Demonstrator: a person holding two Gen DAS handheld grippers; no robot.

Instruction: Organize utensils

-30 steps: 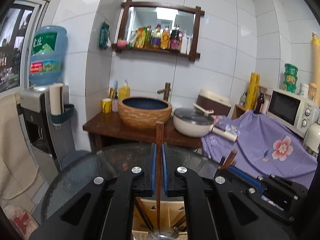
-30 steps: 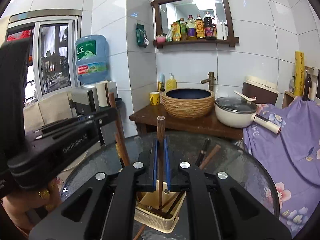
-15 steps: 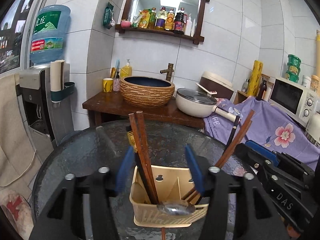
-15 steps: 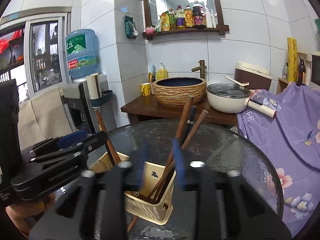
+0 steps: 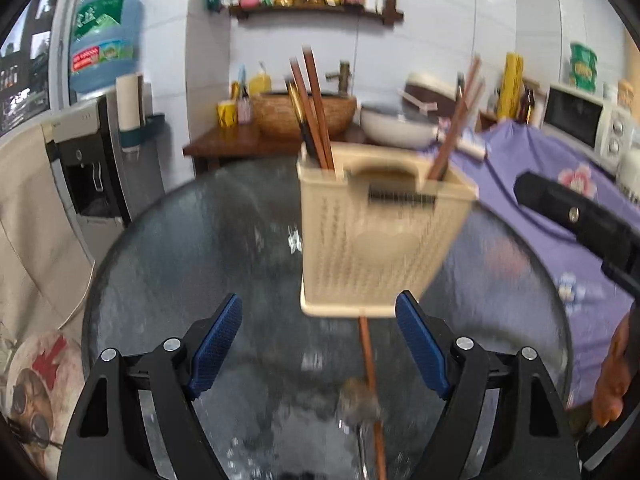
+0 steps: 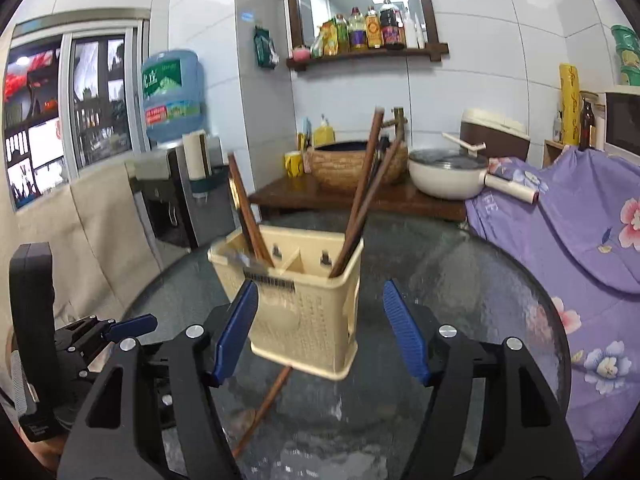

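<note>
A cream slotted utensil basket (image 5: pixel 380 236) (image 6: pixel 304 304) stands on the round glass table (image 5: pixel 180 260) (image 6: pixel 460 280). Brown chopsticks (image 5: pixel 314 112) (image 6: pixel 244 208) lean in its left compartment, and more chopsticks (image 5: pixel 456 120) (image 6: pixel 366 184) lean in its right one. A wooden-handled spoon (image 5: pixel 370 364) (image 6: pixel 266 404) lies on the glass in front of the basket. My left gripper (image 5: pixel 319 308) is opening, nothing between its blue pads. My right gripper (image 6: pixel 321 292) is opening too, the basket just ahead of its pads and untouched. Each gripper shows in the other's view (image 5: pixel 576 216) (image 6: pixel 100 336).
Behind the table a wooden stand (image 6: pixel 360 200) carries a woven basin (image 6: pixel 352 164) and a white pan (image 6: pixel 444 176). A purple flowered cloth (image 6: pixel 560 220) covers furniture at right, with a microwave (image 5: pixel 580 120) beyond. A water dispenser (image 5: pixel 100 152) stands at left.
Both grippers were shut on a chopstick each above the basket; both have let go and spread their jaws. The chopsticks now stand in the basket, and both cameras have sunk toward the table.
</note>
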